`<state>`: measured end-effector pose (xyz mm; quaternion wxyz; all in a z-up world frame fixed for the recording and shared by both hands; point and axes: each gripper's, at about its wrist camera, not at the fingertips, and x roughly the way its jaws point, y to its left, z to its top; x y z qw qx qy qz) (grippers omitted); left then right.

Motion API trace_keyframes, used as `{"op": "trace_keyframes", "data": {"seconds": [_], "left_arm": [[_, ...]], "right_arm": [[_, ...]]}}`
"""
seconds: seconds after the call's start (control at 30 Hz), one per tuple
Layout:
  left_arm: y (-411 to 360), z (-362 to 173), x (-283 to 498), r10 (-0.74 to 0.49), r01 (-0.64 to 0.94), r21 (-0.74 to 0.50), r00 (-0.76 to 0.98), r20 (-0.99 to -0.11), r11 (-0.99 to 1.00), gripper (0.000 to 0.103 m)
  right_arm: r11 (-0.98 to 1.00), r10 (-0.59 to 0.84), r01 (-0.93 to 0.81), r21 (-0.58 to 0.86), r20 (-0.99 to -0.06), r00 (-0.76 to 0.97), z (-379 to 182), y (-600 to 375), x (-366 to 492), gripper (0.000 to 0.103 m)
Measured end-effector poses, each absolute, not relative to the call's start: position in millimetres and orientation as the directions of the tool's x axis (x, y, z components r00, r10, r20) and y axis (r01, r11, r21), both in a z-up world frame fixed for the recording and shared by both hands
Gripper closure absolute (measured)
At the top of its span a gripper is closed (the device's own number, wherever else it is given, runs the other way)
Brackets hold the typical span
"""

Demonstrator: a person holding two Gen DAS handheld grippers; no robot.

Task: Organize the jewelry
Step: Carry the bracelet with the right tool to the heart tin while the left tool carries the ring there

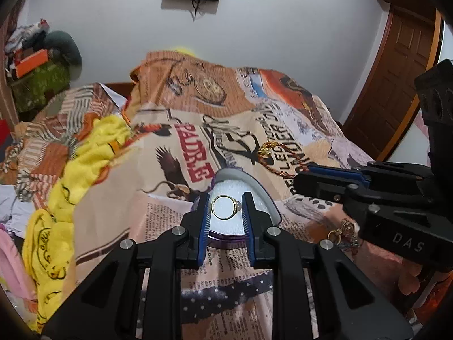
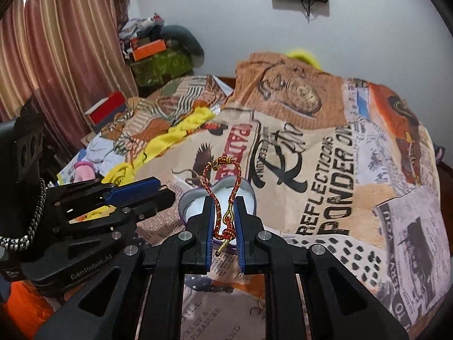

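Yellow cloth lies bunched at the left of the left wrist view, on a bed under a printed blanket. At lower centre the left tool pinches a gold ring between its blue pads, the band's open face turned toward the camera and its small setting against the right-hand pad; it hangs over the white lining of a small open box, which I judge to be where the ring belongs. Lower right of that view, a few gold pieces lie loose on the blanket. In the right wrist view the same box sits just left of centre, behind the right tool. That tool is pressed nearly together on a red-and-gold braided bracelet, gripped at its knotted clasp end, so the loop stands up and away from the camera, long axis running along the fingers, likely held high to keep it untangled.
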<state>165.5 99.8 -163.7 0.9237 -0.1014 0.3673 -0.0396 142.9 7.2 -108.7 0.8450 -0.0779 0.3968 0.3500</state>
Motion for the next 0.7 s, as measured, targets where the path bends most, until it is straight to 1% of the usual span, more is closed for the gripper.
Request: {"op": "trace_keyframes", "data": {"seconds": [0.1, 0.3, 0.7], "left_arm": [[101, -173, 176, -0.171, 0.011, -0.23, 0.705, -0.688, 0.973, 0.082], [104, -187, 189, -0.165, 0.007, -0.218, 0.677, -0.718, 0.976, 0.082], [108, -191, 192, -0.173, 0.017, -0.218, 0.669, -0.723, 0.976, 0.082]], "right_arm": [[0.747, 0.521, -0.646, 0.159, -0.744, 0.419, -119, 10, 149, 0.091], [0.749, 0.514, -0.641, 0.165, -0.756, 0.406, -125, 13, 155, 0.091], [0.736, 0.491, -0.662, 0.141, -0.785, 0.378, -136, 27, 162, 0.091]]}}
